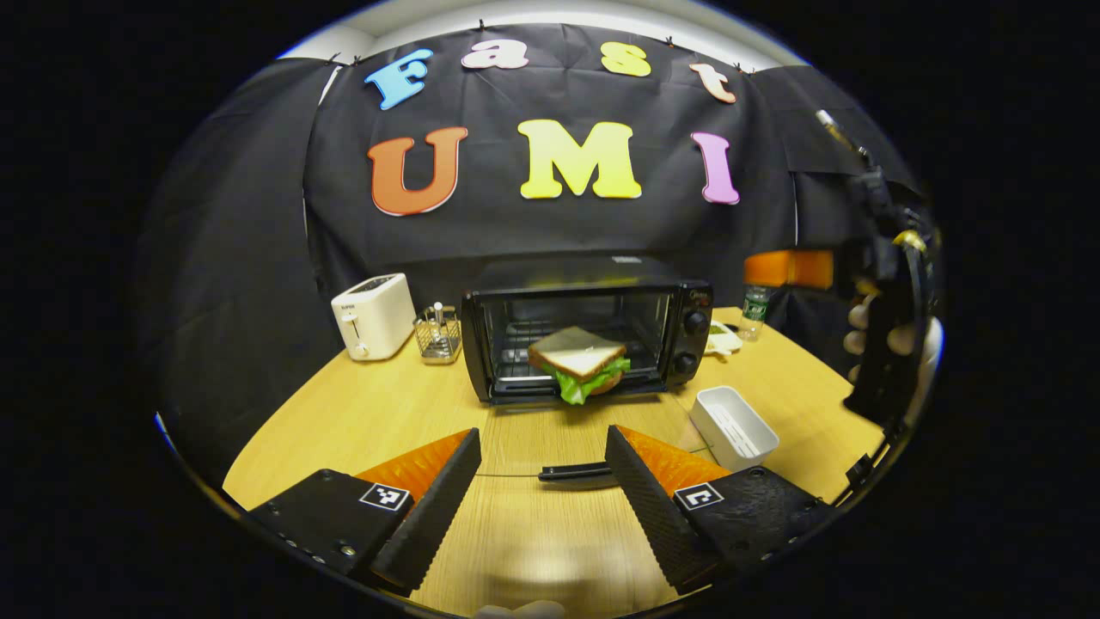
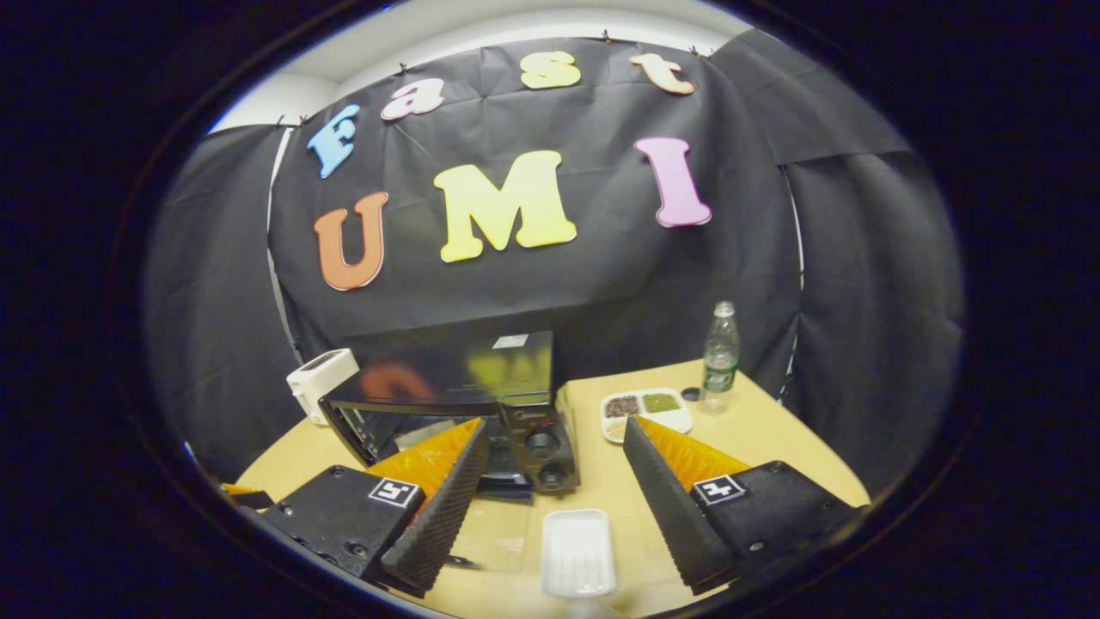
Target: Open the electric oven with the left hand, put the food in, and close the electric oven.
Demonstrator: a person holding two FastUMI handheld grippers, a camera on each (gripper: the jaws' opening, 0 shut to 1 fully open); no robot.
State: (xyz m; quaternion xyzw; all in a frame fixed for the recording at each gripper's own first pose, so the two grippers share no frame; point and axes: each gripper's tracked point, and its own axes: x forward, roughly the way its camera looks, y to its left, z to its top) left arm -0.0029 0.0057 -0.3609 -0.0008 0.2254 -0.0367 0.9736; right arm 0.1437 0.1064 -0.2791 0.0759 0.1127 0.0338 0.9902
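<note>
Black oven (image 1: 593, 331) holds sandwich (image 1: 577, 361); both tools (image 1: 543, 481) (image 2: 557, 494) spread; labels unreadable.

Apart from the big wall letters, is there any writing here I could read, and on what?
None reads clearly.
Toaster: small front mark, too small.
Oven: brand above its knobs, blurred.
Bottle: label, too small.
Left gripper, right gripper: square coded tags, no words.
</note>
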